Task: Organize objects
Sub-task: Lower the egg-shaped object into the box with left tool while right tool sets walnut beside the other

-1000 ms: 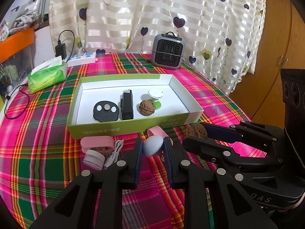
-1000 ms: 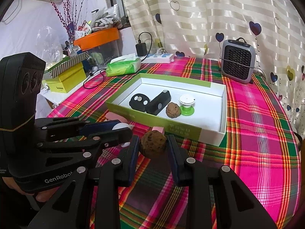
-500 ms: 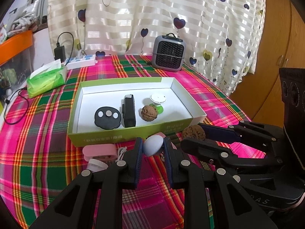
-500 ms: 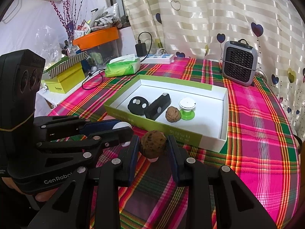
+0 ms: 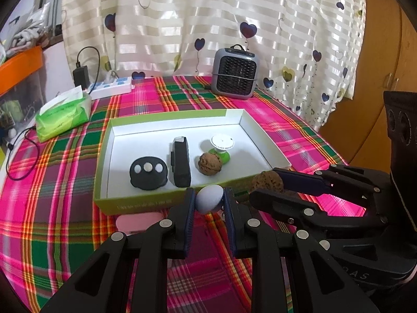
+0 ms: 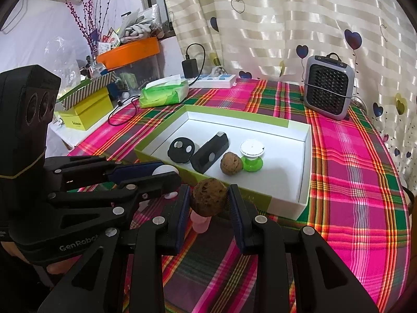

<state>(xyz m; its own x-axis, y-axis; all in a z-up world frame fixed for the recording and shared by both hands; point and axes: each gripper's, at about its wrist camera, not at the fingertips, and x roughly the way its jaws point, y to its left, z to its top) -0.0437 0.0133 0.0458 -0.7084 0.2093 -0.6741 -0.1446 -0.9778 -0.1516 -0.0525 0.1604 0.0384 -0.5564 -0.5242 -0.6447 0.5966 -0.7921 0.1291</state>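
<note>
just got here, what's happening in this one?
A person is sorting small items into the green-and-white box on the plaid table. The left tool is shut on a pale blue-grey ball, the right tool on a brown walnut. Both hover just short of the box's near wall. Inside already: a black round disc, a black bar, another walnut and a white-and-green knob. A pink item lies outside.

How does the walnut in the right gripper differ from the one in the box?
The held walnut is clamped in the right gripper, off the cloth and outside the box; the boxed walnut rests free on the box floor beside the green-based spool. The held walnut looks darker and rougher. Both are round and brown.
</note>
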